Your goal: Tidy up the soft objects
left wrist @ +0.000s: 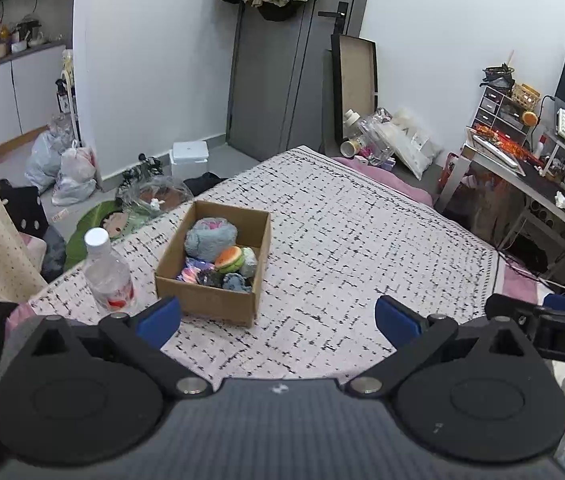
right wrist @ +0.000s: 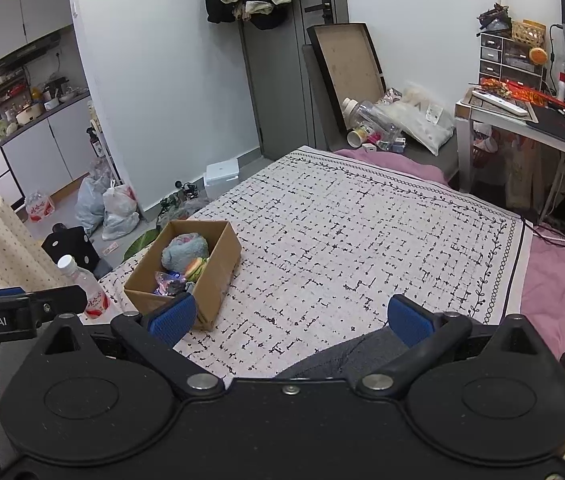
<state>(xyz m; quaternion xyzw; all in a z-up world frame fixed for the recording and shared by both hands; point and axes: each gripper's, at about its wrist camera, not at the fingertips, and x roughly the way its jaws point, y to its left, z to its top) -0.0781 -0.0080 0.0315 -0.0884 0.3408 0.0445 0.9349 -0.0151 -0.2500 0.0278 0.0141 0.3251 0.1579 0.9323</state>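
Note:
An open cardboard box [left wrist: 218, 300] stands on the patterned bed cover [left wrist: 362, 240], left of centre. It holds several soft toys: a grey-blue plush [left wrist: 210, 237], a burger-shaped plush [left wrist: 229, 259] and smaller dark and bluish ones. The box also shows in the right wrist view [right wrist: 218, 276], with the grey-blue plush [right wrist: 184, 250] inside. My left gripper [left wrist: 278, 318] is open and empty, just in front of the box. My right gripper [right wrist: 290, 318] is open and empty, to the right of the box over the bed cover.
A plastic water bottle [left wrist: 108, 276] stands upright left of the box, near the bed's left edge. A cluttered desk [right wrist: 530, 116] stands at the right. Bags [right wrist: 118, 208] and clutter lie on the floor beyond the bed. A grey door [left wrist: 274, 80] is at the back.

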